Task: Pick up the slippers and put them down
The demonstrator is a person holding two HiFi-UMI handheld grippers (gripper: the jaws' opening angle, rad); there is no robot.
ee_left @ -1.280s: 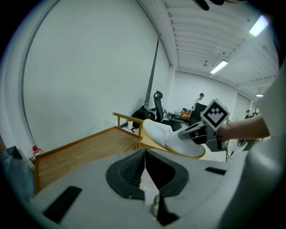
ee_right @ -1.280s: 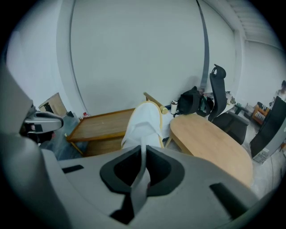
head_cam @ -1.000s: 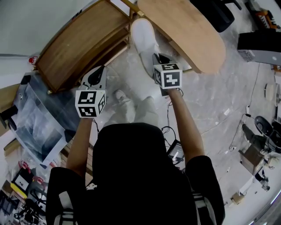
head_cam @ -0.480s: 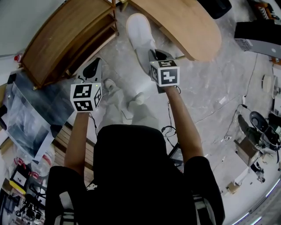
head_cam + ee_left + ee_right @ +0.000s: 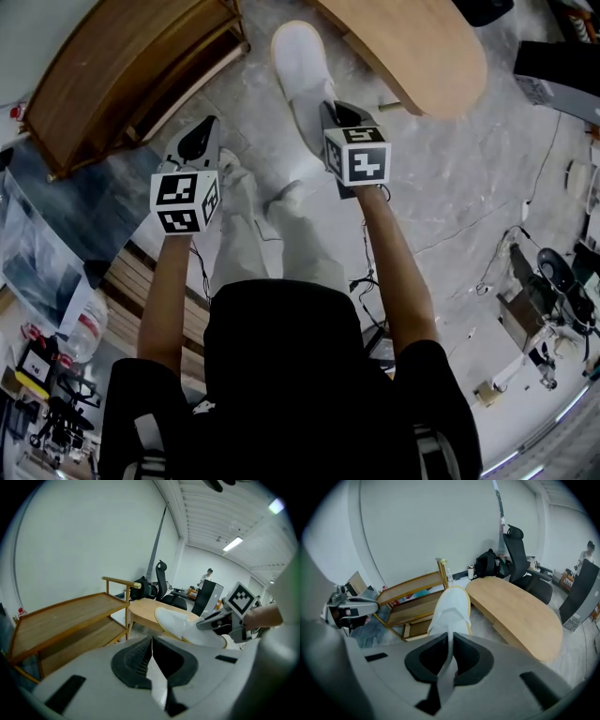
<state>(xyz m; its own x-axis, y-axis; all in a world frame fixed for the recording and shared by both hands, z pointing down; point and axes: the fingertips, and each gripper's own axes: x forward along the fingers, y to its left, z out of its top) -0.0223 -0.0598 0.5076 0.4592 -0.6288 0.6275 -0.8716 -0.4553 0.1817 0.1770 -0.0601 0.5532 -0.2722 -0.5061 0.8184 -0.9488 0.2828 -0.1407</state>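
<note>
White slipper (image 5: 298, 61) is getting pinched by the right gripper (image 5: 324, 108). Its jaws are squeezing almost fully together on the thin edge at the slipper's back end, with just that strip of material between them. In the right gripper view the slipper (image 5: 450, 609) is sticking straight out toward 12 o'clock, and a yellowish trim is showing along its sole.

From the head view it's hanging over the grey marbled floor (image 5: 450, 187), with the wooden shelf (image 5: 122, 75) sitting at about 10 o'clock from it and the rounded wooden tabletop (image 5: 412, 47) at about 2 o'clock.

Left gripper (image 5: 204, 127) is hovering at roughly 9 o'clock from the right one. Its jaws are pressing together, pads meeting, and holding nothing. From its own view the slipper (image 5: 176, 623) is showing at about 2 o'clock, well apart from it.
</note>
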